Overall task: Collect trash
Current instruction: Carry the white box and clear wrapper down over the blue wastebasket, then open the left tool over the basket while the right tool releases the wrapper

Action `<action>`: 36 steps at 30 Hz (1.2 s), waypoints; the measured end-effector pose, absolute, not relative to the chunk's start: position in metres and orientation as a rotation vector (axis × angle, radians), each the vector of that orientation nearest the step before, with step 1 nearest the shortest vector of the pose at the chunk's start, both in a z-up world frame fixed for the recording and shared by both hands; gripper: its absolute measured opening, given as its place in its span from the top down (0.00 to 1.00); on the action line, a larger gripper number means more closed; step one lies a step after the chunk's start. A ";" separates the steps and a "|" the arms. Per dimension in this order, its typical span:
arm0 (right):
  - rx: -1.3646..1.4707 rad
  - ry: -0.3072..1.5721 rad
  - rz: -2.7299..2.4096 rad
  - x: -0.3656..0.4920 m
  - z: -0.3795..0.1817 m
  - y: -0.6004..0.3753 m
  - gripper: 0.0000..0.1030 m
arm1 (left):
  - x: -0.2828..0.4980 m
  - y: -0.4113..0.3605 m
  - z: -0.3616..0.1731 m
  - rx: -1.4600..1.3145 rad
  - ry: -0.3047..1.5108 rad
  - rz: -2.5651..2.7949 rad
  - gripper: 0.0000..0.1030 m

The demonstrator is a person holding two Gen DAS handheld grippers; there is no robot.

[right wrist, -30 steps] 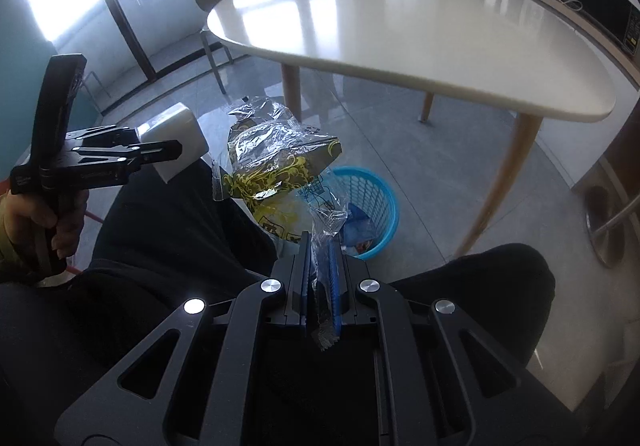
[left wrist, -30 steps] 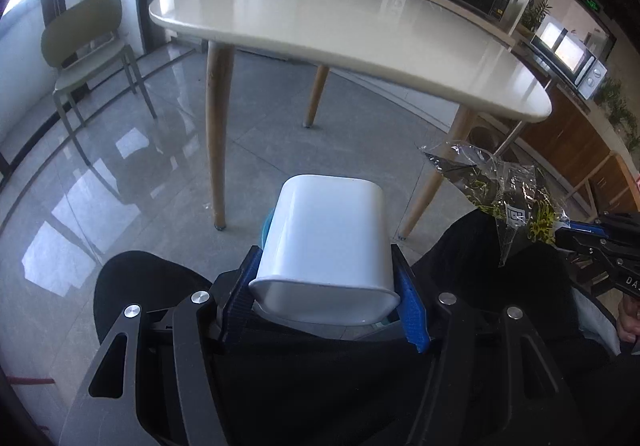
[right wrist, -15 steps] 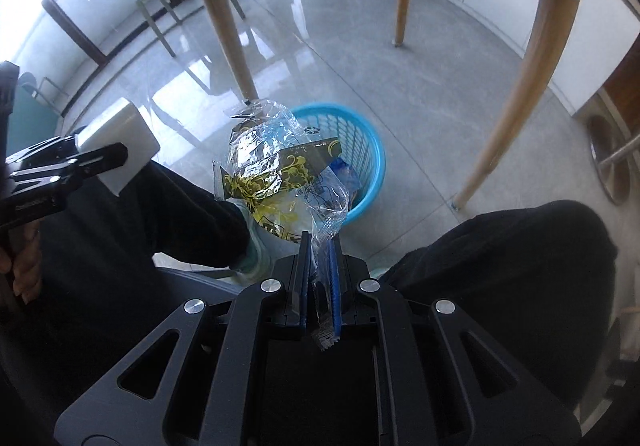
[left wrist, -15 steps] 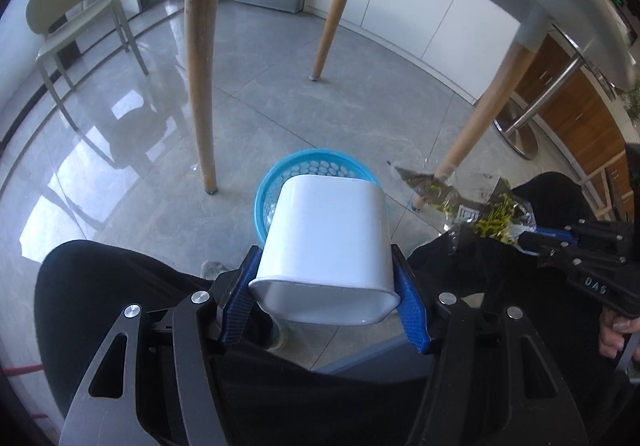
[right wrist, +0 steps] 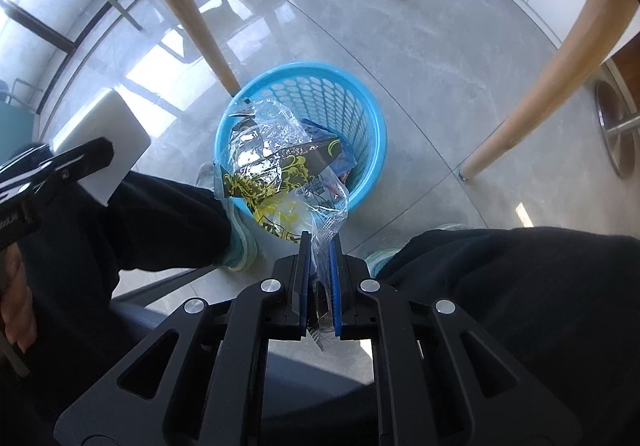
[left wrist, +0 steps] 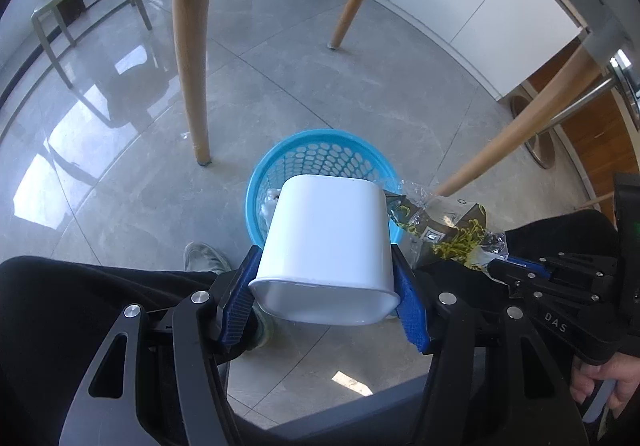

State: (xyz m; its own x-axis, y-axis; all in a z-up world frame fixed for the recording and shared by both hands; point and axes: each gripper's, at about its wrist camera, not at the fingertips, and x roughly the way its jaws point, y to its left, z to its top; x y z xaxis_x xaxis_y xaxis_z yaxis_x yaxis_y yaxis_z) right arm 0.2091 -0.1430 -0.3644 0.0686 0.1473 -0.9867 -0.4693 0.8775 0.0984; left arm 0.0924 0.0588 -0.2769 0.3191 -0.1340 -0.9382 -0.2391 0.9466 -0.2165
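White plastic cup (left wrist: 326, 246), rounded-rectangular, clamped across its side walls between the pads of the left gripper (left wrist: 325, 296), open mouth toward the camera. Crumpled clear wrapper (right wrist: 280, 166) with black-and-yellow print, pinched at one edge by the right gripper (right wrist: 319, 270). Beyond both, a blue perforated basket (right wrist: 360, 106) holds what appears to be further wrappers.

From my left wrist camera, the white container (left wrist: 326, 246) hides the near half of the blue basket (left wrist: 320, 144). From my right wrist camera, the crinkled wrapper (right wrist: 280, 170) covers most of the basket's contents, which I cannot identify. The table legs (right wrist: 180, 6) run off the top edge.
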 end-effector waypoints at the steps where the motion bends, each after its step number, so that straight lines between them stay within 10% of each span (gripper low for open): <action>1: -0.266 1.442 0.468 0.214 -0.370 -0.141 0.93 | 0.096 0.060 -0.281 -0.343 1.258 0.079 0.40; 33: -0.183 1.553 0.398 0.293 -0.465 -0.102 0.87 | 0.191 0.076 -0.368 -0.329 1.322 0.113 0.40; 36: -0.163 1.561 0.378 0.295 -0.467 -0.106 0.63 | 0.192 0.077 -0.370 -0.367 1.328 0.101 0.31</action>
